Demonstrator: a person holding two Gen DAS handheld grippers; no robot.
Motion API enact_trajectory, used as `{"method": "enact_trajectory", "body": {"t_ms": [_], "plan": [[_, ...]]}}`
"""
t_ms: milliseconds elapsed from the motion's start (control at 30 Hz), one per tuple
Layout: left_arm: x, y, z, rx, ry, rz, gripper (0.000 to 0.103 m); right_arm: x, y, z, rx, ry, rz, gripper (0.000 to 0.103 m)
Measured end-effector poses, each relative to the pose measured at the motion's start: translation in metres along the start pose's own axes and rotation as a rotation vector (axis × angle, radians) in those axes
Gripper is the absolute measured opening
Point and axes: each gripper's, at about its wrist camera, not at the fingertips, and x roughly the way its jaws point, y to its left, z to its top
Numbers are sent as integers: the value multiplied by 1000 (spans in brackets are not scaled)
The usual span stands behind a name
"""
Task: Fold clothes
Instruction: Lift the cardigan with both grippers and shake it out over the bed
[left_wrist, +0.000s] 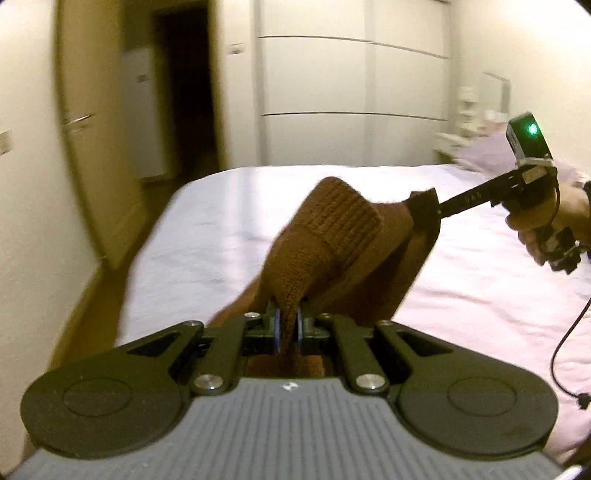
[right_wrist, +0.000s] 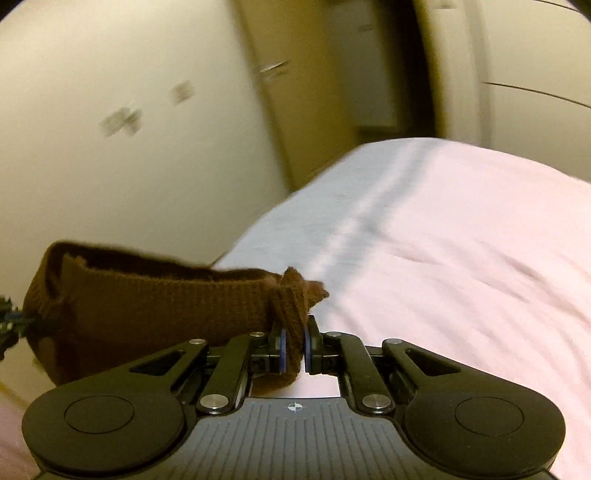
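Gripping brown knit garment (left_wrist: 332, 236), left gripper (left_wrist: 289, 325) and right gripper (right_wrist: 294, 343); ribbed edge stretched between, apparently level, above bed (left_wrist: 229, 221).

Warm, dim indoor light; heavy motion blur on walls, fisheye bending at edges.

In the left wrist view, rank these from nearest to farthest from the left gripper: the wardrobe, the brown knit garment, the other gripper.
1. Brown knit garment: pinched in the left gripper itself.
2. Right gripper: ahead to the right, clamped on the garment's far edge over the bed.
3. Wardrobe: beyond the bed, against the back wall.
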Motion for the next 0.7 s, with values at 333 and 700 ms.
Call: {"method": "enact_trajectory", "body": {"t_ms": [333, 700], "plan": [[84, -311, 65, 163, -8, -395, 5, -318, -172, -147, 216, -119, -346, 7], [120, -514, 13, 385, 171, -866, 5, -516, -169, -384, 621, -10, -727, 7]]}}
